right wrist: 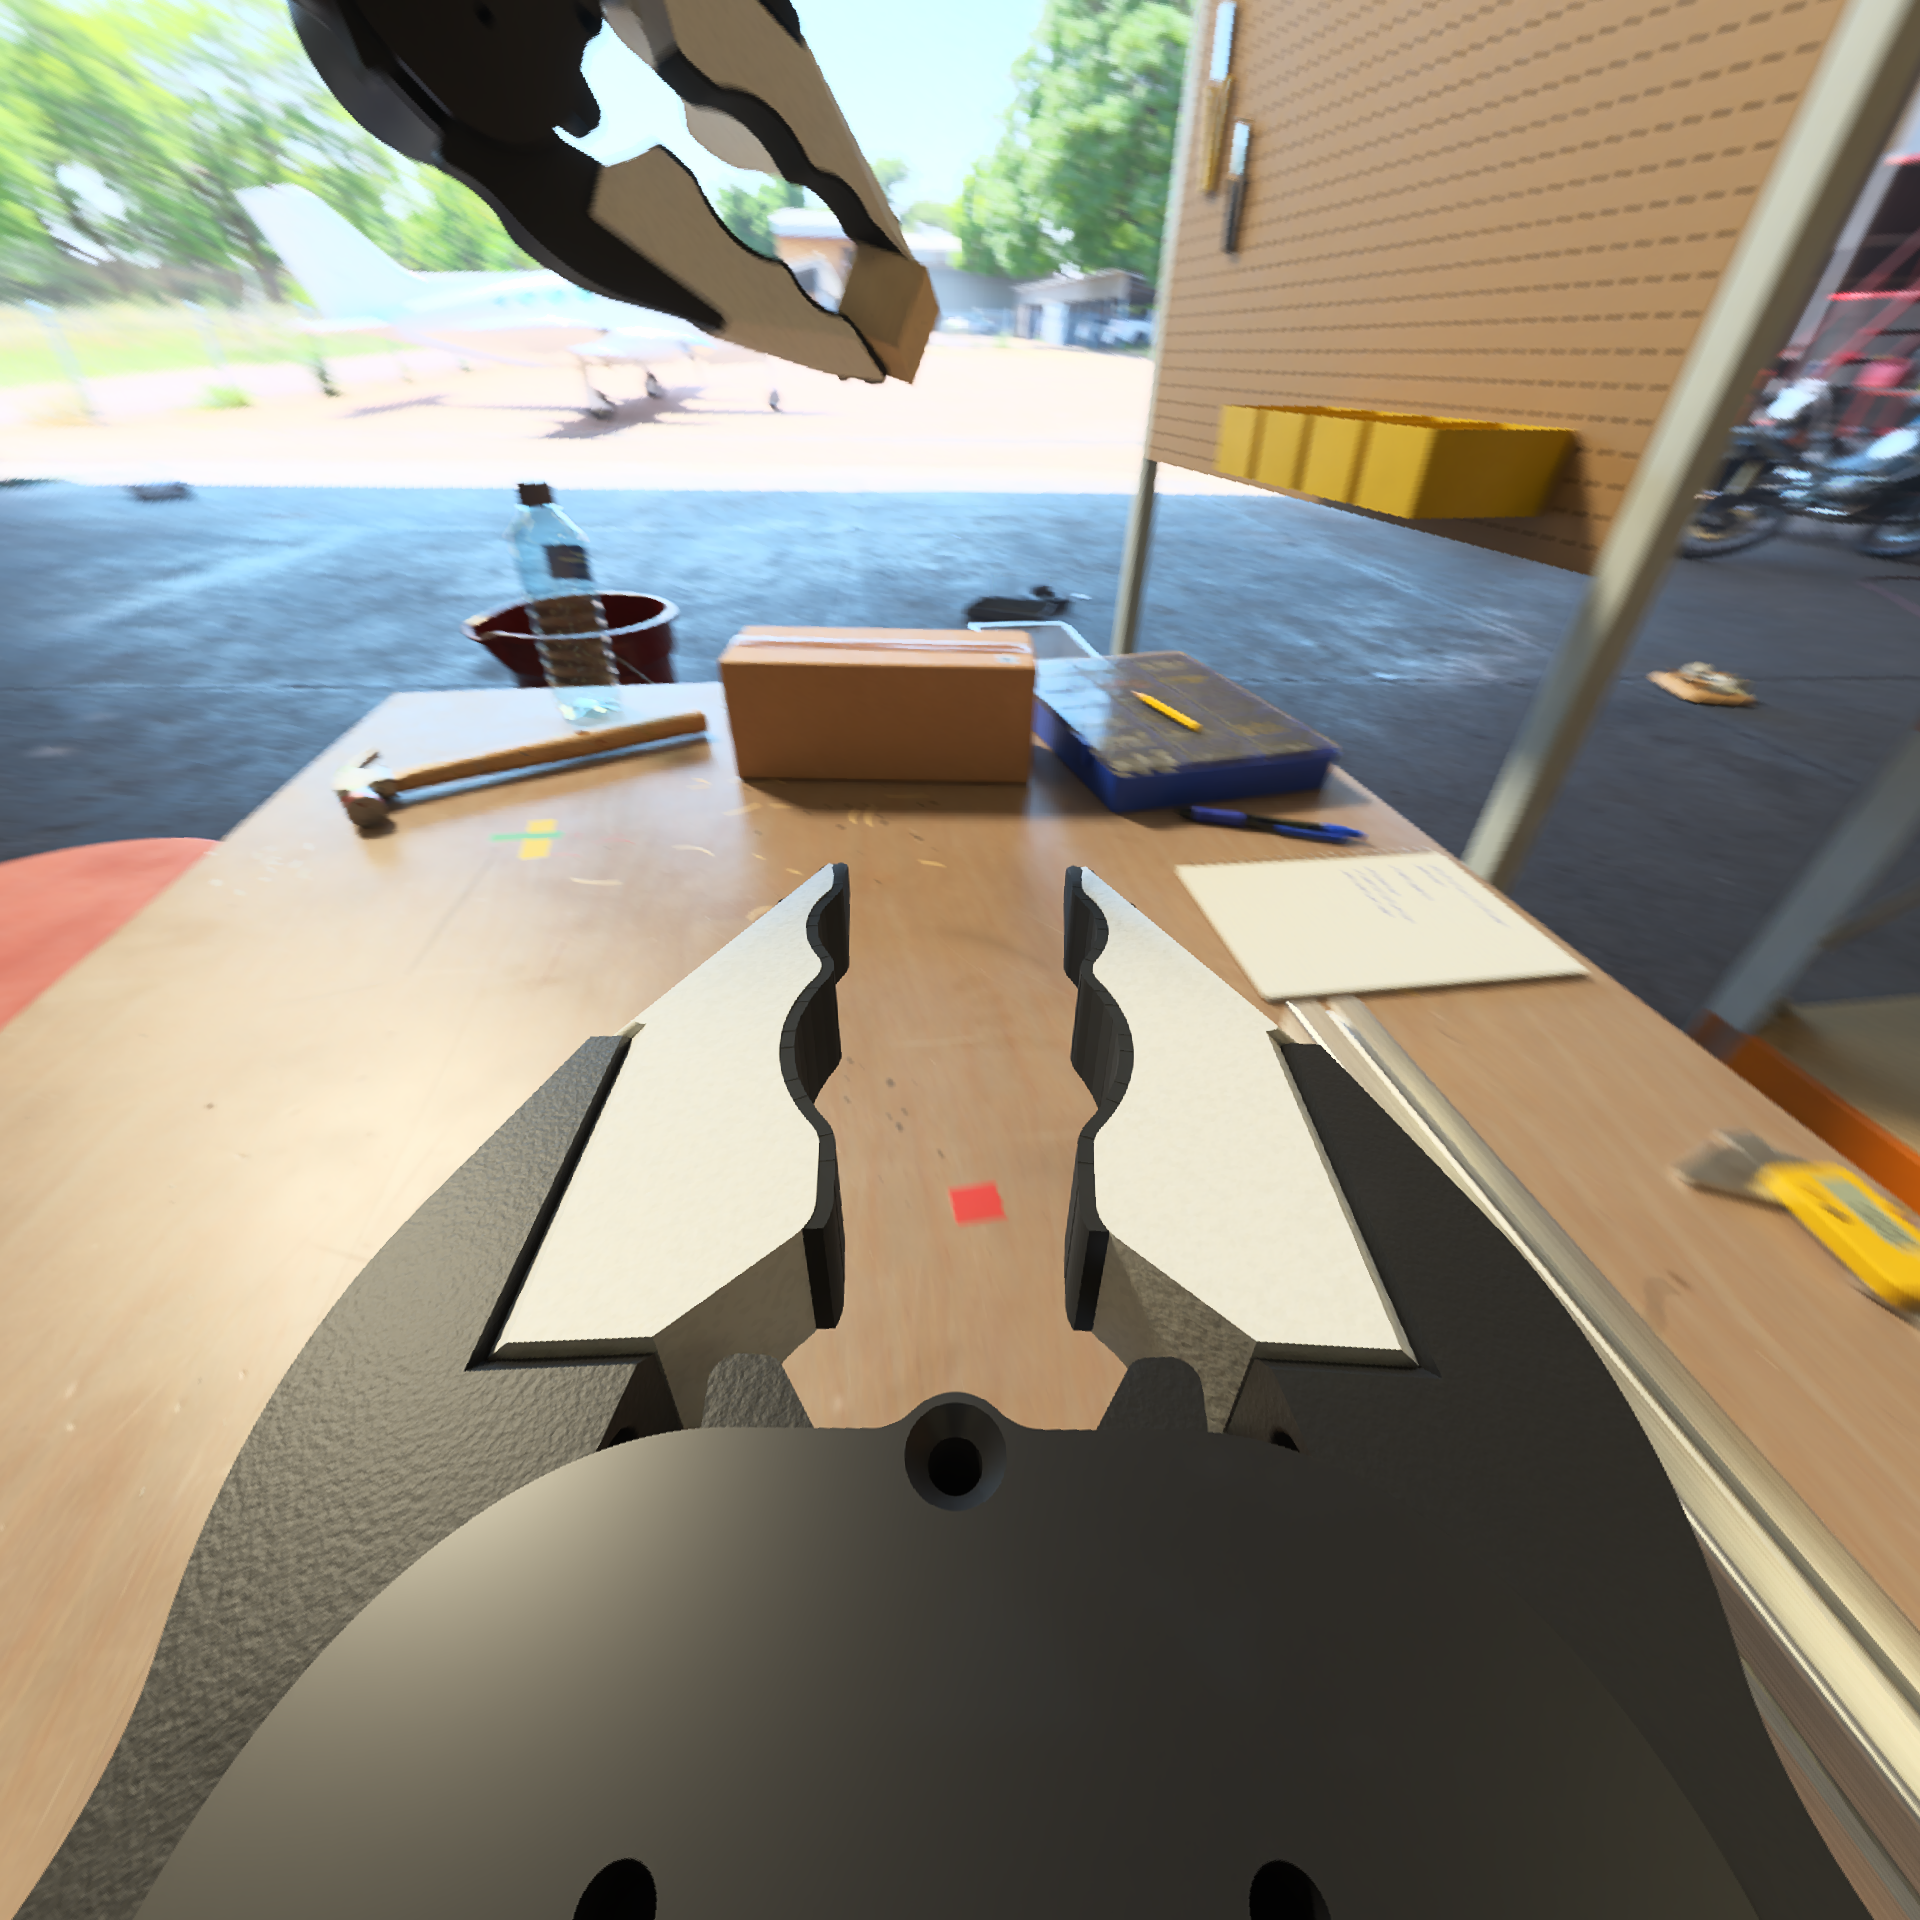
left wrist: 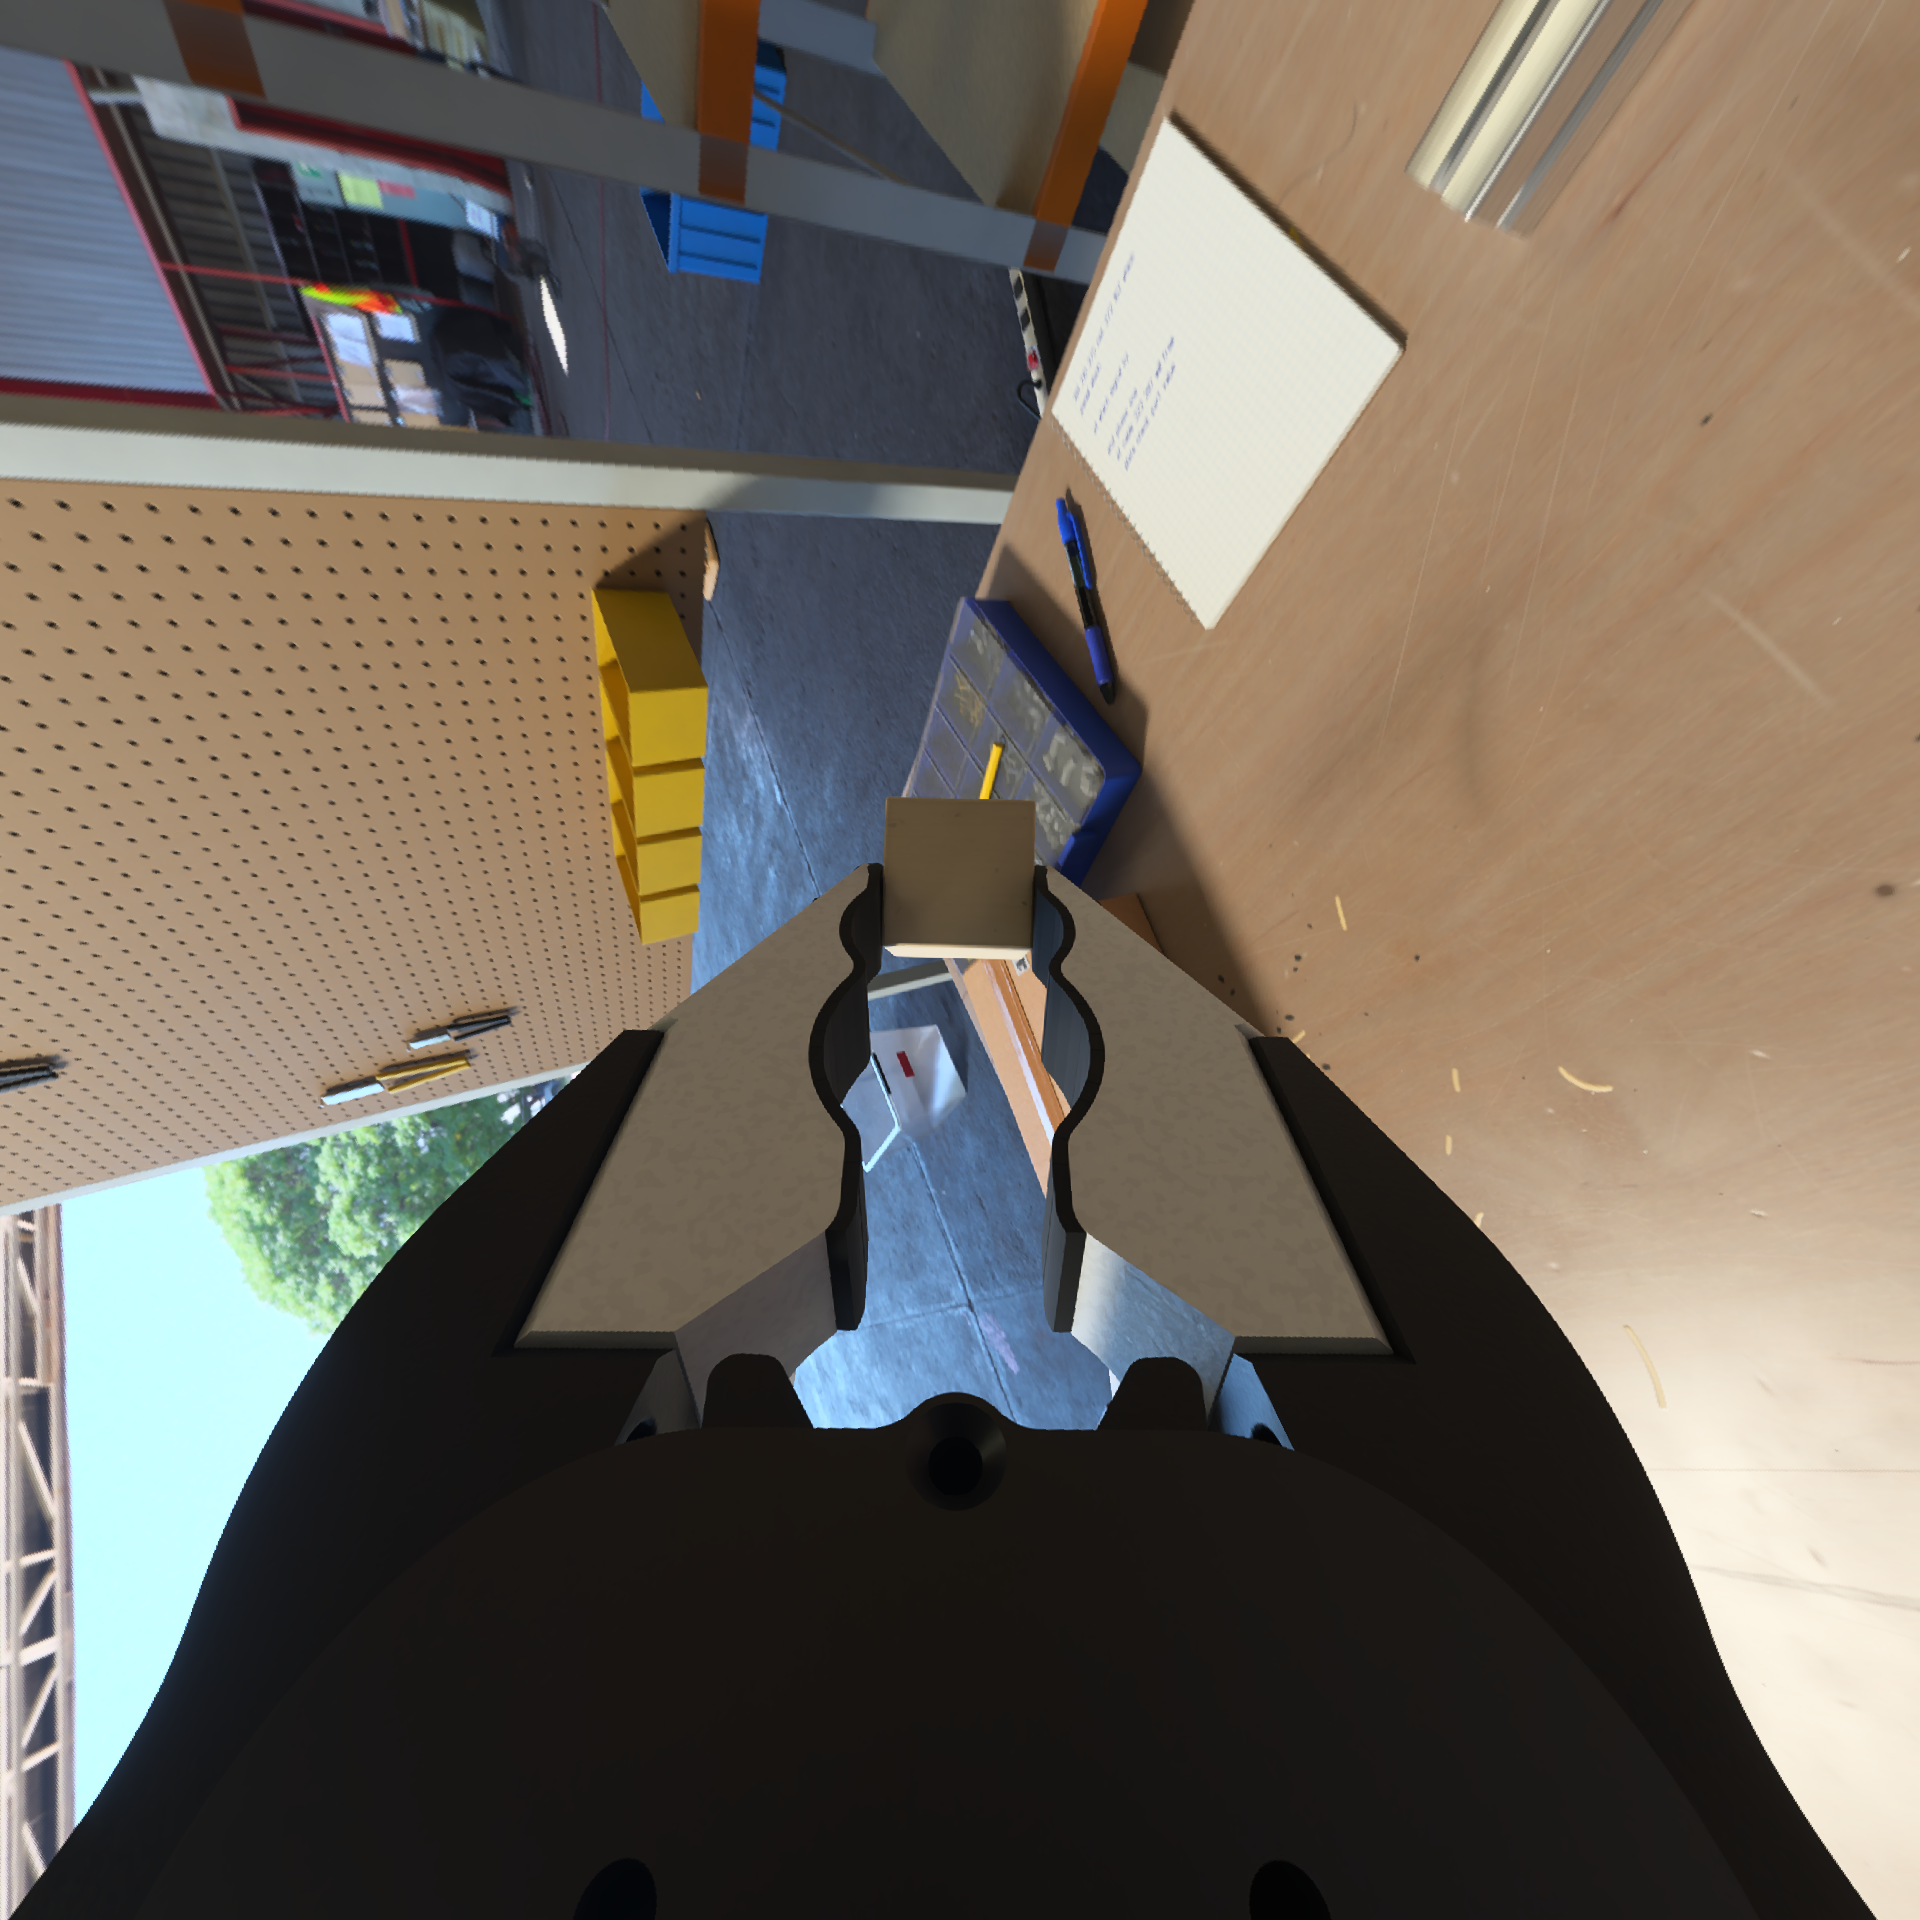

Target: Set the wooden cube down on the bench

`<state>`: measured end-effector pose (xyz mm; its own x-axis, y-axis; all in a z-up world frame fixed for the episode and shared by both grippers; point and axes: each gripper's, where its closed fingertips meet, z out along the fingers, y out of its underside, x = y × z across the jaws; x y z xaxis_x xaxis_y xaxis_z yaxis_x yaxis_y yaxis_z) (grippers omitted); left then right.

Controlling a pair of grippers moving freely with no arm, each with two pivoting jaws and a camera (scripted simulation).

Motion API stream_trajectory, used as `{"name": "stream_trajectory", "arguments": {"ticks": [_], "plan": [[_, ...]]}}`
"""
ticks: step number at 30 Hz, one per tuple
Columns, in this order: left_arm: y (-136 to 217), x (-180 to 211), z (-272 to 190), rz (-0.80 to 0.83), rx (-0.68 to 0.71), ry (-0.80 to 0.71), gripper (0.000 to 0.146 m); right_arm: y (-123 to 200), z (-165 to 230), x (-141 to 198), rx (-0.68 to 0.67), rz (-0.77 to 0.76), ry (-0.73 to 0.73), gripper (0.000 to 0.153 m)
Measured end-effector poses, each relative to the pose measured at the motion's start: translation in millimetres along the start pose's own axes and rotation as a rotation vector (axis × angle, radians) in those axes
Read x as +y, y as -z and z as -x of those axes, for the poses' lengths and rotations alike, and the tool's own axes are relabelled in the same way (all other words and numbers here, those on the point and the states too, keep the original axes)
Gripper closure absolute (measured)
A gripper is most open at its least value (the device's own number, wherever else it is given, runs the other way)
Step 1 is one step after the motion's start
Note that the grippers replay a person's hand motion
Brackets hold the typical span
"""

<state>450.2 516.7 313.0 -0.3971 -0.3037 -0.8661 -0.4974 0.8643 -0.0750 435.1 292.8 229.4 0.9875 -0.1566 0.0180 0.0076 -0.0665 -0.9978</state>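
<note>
My left gripper (left wrist: 958,894) is shut on the pale wooden cube (left wrist: 958,873), which sits between its fingertips. The left wrist view is rolled sideways, with the wooden bench (left wrist: 1558,935) at the right. In the right wrist view the left gripper (right wrist: 883,312) hangs high above the bench (right wrist: 312,1039) at the upper left, tilted down, with the cube (right wrist: 896,303) in its tips. My right gripper (right wrist: 956,894) is open and empty, low over the middle of the bench, pointing along it.
On the far bench stand a cardboard box (right wrist: 878,701), a blue parts case (right wrist: 1184,727) with a pencil, a hammer (right wrist: 499,774), a water bottle (right wrist: 566,613), a blue pen (right wrist: 1273,824) and a notepad (right wrist: 1382,920). A metal rail (right wrist: 1507,1247) and yellow tool (right wrist: 1839,1216) lie right. A pegboard (right wrist: 1455,208) stands behind.
</note>
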Motion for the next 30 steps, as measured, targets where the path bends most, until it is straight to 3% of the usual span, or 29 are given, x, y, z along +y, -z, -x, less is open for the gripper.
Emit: {"name": "stream_trajectory", "arguments": {"ticks": [8, 13, 17, 23, 30], "plan": [[51.2, -67.1, -19.3, -0.135, 0.018, -0.046, 0.118, 135.8, -6.2, 2.1, 0.355, 0.100, 0.031, 0.110], [83.1, -118.9, -69.0, -0.267, 0.107, -0.073, 0.118, 215.1, -3.7, 2.8, 0.544, 0.115, 0.034, 0.109], [96.9, -155.1, -122.4, -0.366, 0.221, -0.070, 0.118, 259.6, 2.1, -1.3, 0.634, 0.091, 0.054, 0.109], [87.0, -194.0, -205.6, -0.454, 0.433, -0.005, 0.118, 294.8, 14.7, -15.4, 0.719, 0.032, 0.080, 0.109], [42.5, -210.7, -268.5, -0.469, 0.544, 0.079, 0.118, 292.6, 11.6, -6.1, 0.758, 0.134, 0.110, 0.109]]}}
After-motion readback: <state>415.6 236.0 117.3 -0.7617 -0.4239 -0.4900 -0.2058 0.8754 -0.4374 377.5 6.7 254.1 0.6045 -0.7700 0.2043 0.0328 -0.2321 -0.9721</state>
